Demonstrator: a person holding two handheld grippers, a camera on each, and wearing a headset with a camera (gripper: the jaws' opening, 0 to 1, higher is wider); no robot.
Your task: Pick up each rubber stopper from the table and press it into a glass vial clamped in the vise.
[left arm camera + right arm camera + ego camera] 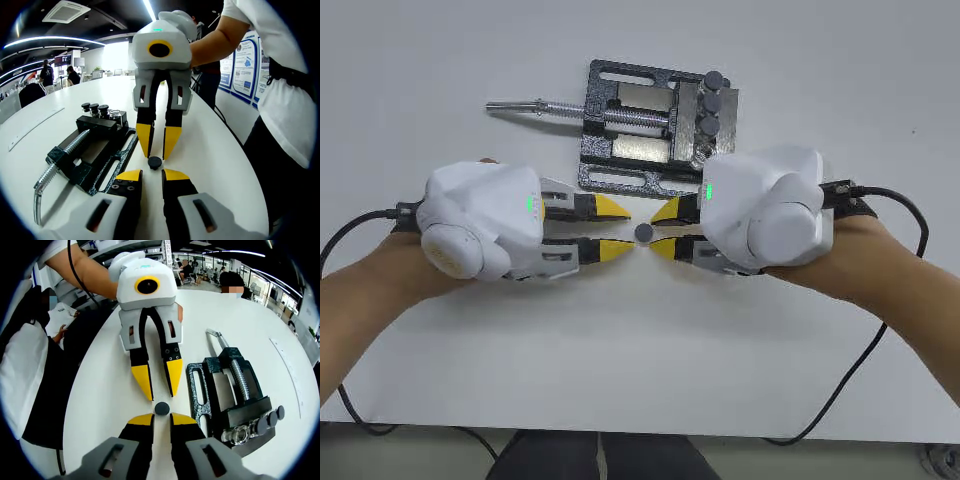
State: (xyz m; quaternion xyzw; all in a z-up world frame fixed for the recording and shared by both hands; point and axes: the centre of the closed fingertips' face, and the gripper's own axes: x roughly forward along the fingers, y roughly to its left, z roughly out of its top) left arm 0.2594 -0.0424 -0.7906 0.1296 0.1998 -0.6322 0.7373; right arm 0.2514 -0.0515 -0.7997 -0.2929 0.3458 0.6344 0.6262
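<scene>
- Facing each other tip to tip above the table [650, 340], the left gripper [615, 225] and right gripper [666, 227] are each held in a hand, white bodies outward and yellow-tipped jaws inward.
- Left gripper: its jaws stand apart with a clear gap between the tips and nothing held. In its own view the stopper [154, 162] lies just ahead of that gap.
- Right gripper: its jaws are likewise apart and hold nothing. In its own view the stopper sits just ahead of the tips, in line with the gap.
- The stopper is dark and round and lies on the table between the two pairs of tips, close to all four. I cannot tell whether any tip touches it.
- The vise [640, 125] is dark and sits flat on the table just beyond the grippers. Its screw handle sticks out to the left in the head view.
- The vials [708, 105] stand in a row clamped at the vise's right end. Three carry dark caps, and an uncapped vial [240, 434] of clear glass stands at the end nearest the right gripper.
- Cables [890, 192] trail from both grippers across the table toward the near edge.
</scene>
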